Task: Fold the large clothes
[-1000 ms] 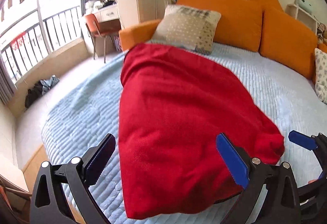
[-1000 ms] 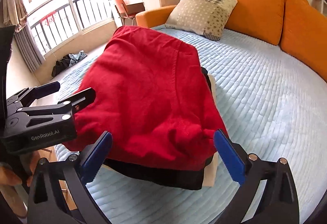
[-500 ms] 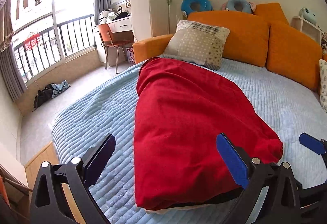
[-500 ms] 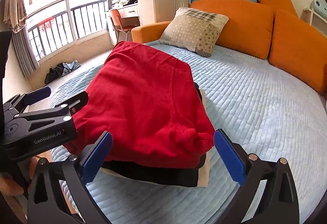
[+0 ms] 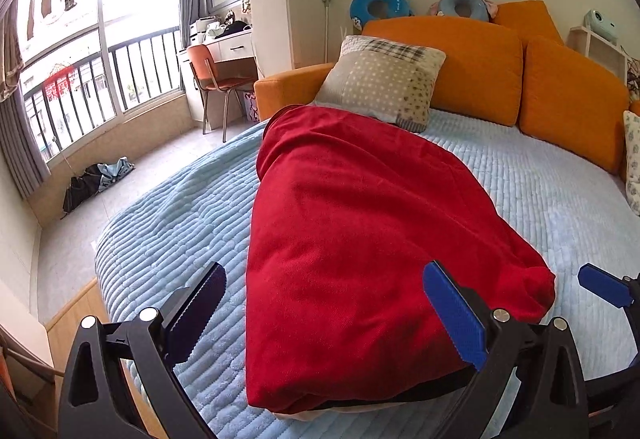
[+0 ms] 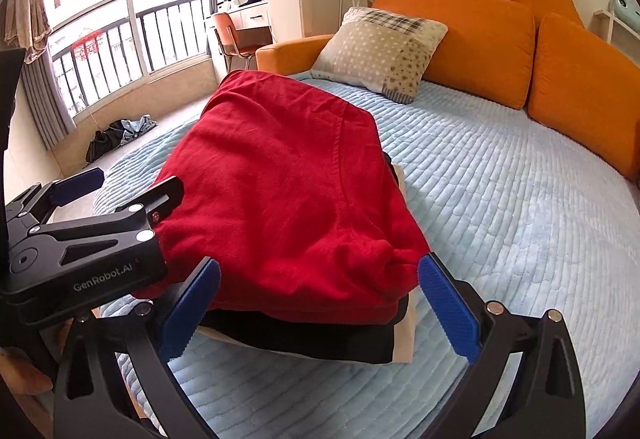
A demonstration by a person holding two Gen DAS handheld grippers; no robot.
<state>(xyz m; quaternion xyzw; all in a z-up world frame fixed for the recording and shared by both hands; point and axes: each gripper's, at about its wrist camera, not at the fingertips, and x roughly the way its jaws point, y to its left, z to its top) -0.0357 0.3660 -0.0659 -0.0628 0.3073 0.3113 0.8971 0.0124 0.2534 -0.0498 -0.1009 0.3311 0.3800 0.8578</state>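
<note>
A folded red garment point(image 5: 360, 239) lies on the light blue bed point(image 5: 160, 223), on top of a folded black garment point(image 6: 320, 339) and a beige one point(image 6: 404, 343). The red garment also shows in the right wrist view point(image 6: 280, 199). My left gripper point(image 5: 324, 315) is open and empty, just in front of the stack's near edge. My right gripper point(image 6: 316, 307) is open and empty at the stack's near right corner. The left gripper's body point(image 6: 80, 251) shows at the left of the right wrist view, beside the stack.
A patterned pillow point(image 5: 384, 79) and orange cushions point(image 5: 480, 67) line the far side of the bed. A desk and orange chair point(image 5: 212, 79) stand by the balcony window. Dark clothes point(image 5: 96, 179) lie on the floor at left. The bed's wooden edge point(image 5: 72, 315) is near left.
Both grippers have pulled back and tilted up from the stack, so more of the room shows. The red garment lies still on the stack. Both grippers stay open.
</note>
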